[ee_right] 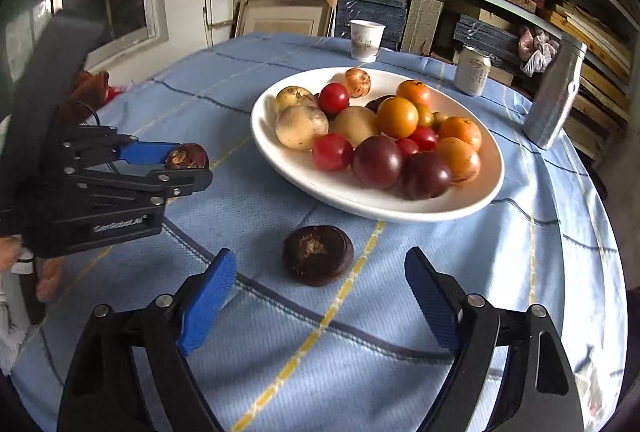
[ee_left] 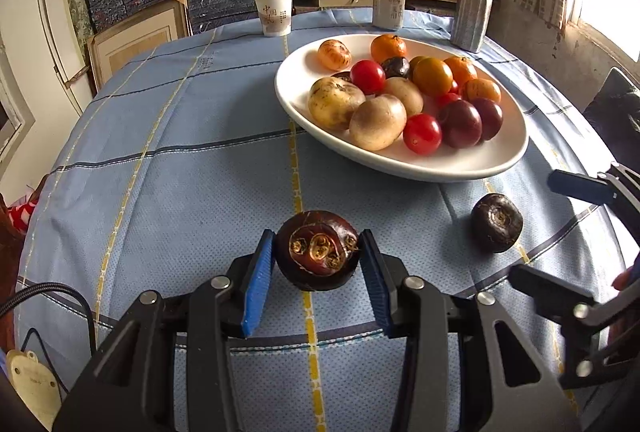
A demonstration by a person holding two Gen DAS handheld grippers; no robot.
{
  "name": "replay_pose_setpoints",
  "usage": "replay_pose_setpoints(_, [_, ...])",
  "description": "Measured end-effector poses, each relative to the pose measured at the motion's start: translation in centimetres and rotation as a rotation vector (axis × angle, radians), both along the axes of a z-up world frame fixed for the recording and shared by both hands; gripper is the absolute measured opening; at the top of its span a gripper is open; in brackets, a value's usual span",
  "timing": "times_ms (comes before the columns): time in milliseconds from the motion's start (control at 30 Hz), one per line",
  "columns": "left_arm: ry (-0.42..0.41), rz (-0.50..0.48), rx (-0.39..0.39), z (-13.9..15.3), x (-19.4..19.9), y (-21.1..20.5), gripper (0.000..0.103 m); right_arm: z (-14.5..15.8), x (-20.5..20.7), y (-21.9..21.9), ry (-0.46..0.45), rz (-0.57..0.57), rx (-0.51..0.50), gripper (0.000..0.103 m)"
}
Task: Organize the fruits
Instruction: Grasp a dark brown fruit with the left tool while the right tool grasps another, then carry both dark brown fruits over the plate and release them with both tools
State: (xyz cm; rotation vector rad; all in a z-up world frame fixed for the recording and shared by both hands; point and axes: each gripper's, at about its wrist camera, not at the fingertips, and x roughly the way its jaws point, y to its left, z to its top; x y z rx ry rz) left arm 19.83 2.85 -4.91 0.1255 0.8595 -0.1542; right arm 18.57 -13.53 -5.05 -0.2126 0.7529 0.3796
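My left gripper (ee_left: 318,264) is shut on a dark brown water chestnut (ee_left: 318,254), its blue pads pressing both sides, low over the blue checked tablecloth. In the right wrist view the same left gripper (ee_right: 192,164) and chestnut (ee_right: 190,156) sit at the left. A second dark chestnut (ee_right: 318,260) lies on the cloth just ahead of my right gripper (ee_right: 320,255), whose jaws stand wide apart and touch nothing. The left wrist view shows that chestnut (ee_left: 496,222) and the right gripper (ee_left: 540,230) at the right. A white oval plate (ee_left: 400,168) holds tomatoes, oranges, dark plums and pale round fruits.
Behind the plate (ee_right: 360,206) stand a paper cup (ee_left: 274,12), a drinks can (ee_left: 388,8) and a silver bottle (ee_left: 472,4). Shelves stacked with boxes fill the back. A person's hand (ee_right: 48,276) holds the left tool. The table's edge curves off at both sides.
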Motion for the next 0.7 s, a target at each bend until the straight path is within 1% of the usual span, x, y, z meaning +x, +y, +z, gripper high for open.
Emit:
replay_pose_setpoints(67, [0.005,0.002,-0.004,-0.1,0.0,0.1,0.042,-0.4,0.7,0.4,0.025,0.001,0.002,0.079])
replay_pose_setpoints(167, [0.016,0.0,-0.003,-0.3,0.1,-0.1,0.042,-0.8,1.3,0.8,0.049,0.0,-0.008,0.073])
replay_pose_setpoints(300, [0.024,0.0,0.003,-0.5,0.3,-0.2,0.042,-1.3,1.6,1.0,0.07,0.0,-0.01,0.073])
replay_pose_setpoints(333, [0.026,0.0,0.005,-0.6,0.3,-0.2,0.042,-1.4,1.7,0.9,0.075,0.0,-0.008,0.071])
replay_pose_setpoints(367, [0.028,0.001,0.007,-0.7,0.3,-0.2,0.042,-1.5,1.9,0.9,0.084,-0.001,-0.005,0.065])
replay_pose_setpoints(400, [0.03,0.001,0.009,-0.8,0.3,-0.2,0.042,-1.6,2.0,0.9,0.091,0.0,-0.003,0.062])
replay_pose_setpoints(467, [0.038,0.001,0.016,-1.0,0.5,-0.3,0.042,-1.9,2.3,0.8,0.112,0.006,0.008,0.05])
replay_pose_setpoints(533, [0.045,0.001,0.023,-1.2,0.6,-0.4,0.042,-2.0,2.3,0.7,0.113,-0.001,0.004,0.046])
replay_pose_setpoints(700, [0.049,0.005,0.038,-1.4,0.7,-0.6,0.042,-2.0,2.1,0.7,0.107,0.007,0.004,0.044])
